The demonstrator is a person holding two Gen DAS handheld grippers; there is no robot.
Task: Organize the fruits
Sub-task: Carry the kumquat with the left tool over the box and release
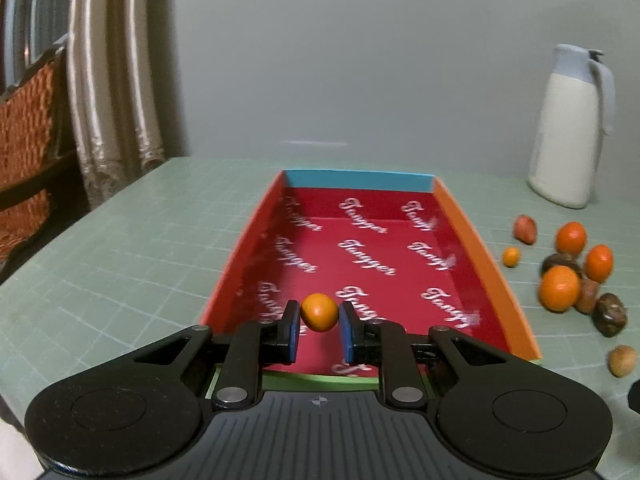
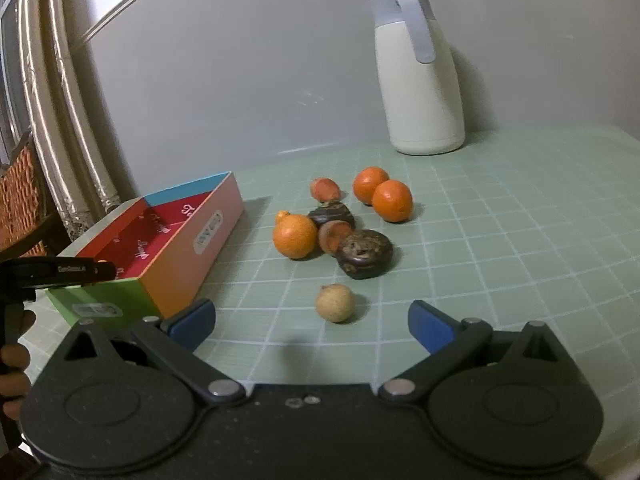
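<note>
Kumquat (image 1: 319, 312) pinched over box (image 1: 486, 268) near edge; mat (image 2: 500, 240) open rightward.

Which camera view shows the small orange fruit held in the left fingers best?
The left wrist view: the small orange fruit sits centred and unblocked between the blue fingers of the left gripper, above the red box. The right wrist view shows only an orange sliver of it behind that gripper.

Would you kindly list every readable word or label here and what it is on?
"Tanger": white script, repeated over the box floor; blurred, so the spelling is uncertain.
Stickers on the box's outer walls: too small to read.
White print on the left gripper: too blurred to read.
</note>
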